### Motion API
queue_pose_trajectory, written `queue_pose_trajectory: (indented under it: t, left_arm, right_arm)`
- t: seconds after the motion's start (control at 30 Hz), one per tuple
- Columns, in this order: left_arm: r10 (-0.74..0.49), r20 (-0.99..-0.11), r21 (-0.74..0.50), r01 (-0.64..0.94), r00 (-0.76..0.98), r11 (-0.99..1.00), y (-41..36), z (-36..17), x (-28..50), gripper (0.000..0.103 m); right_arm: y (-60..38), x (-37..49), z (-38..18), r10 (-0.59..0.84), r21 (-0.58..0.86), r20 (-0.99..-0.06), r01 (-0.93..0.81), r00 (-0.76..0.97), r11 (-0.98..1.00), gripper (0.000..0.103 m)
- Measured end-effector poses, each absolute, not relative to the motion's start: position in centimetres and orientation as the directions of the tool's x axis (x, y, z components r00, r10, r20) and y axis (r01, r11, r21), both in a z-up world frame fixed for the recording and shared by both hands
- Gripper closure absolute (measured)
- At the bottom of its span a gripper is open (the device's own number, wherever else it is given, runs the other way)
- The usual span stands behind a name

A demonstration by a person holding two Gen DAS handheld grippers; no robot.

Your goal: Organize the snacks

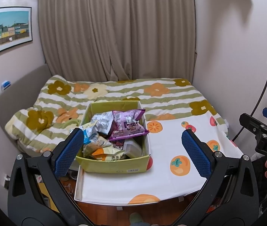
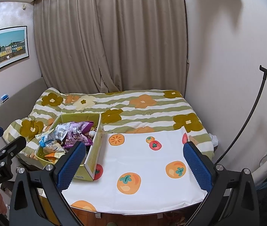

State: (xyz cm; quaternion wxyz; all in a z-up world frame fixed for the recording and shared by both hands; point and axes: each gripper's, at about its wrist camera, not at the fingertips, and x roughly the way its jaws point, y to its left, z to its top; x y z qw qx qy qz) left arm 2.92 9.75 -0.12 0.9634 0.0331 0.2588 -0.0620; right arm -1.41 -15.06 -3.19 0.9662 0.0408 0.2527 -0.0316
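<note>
We are looking at one green box (image 1: 114,164) heaped with snack packets (image 1: 127,125), roughly six showing, sitting at the left end of the fruit-print table (image 1: 171,184) against the bed (image 1: 114,90). It is lying straight ahead of our left gripper (image 1: 133,150), long axis running away from us, so left is nearer; our right gripper (image 2: 139,167) is hovering over bare cloth with the box off to its left. Both are hanging spread wide, gripping nothing

Box (image 1: 114,166): yellow-green cardboard, matt. Snack bags (image 1: 127,124): shiny crinkly plastic foil. Bench (image 2: 148,162) cover: smooth white sheet with fruit print, slightly glossy. Bed quilt (image 1: 152,94): soft puffy cloth, wrinkled. Curtain (image 1: 114,28): beige cloth, matt, folded. Floor (image 1: 103,212): brown wood, shiny. Left tongs (image 1: 132,152), right tongs (image 2: 134,164): black matt plastic, blue bumpy rubber pads (image 1: 69,152), shiny metal screws (image 1: 218,153).
</note>
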Motion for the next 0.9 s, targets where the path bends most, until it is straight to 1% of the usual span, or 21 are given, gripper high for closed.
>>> queue_pose_trajectory:
  t: [0.53, 0.9]
  left_arm:
    - [-0.101, -0.503, 0.034, 0.137, 0.858, 0.990, 9.85, -0.47, 2.95, 0.000]
    - [-0.094, -0.473, 0.049, 0.133, 0.876, 0.990, 9.46, -0.44, 2.27, 0.000]
  right_arm:
    - [-15.23, -1.28, -3.22, -0.050, 0.061, -0.493, 0.092, 0.869, 0.994, 0.000]
    - [-15.04, -1.29, -3.18, -0.050, 0.064, -0.492, 0.093, 0.869, 0.994, 0.000]
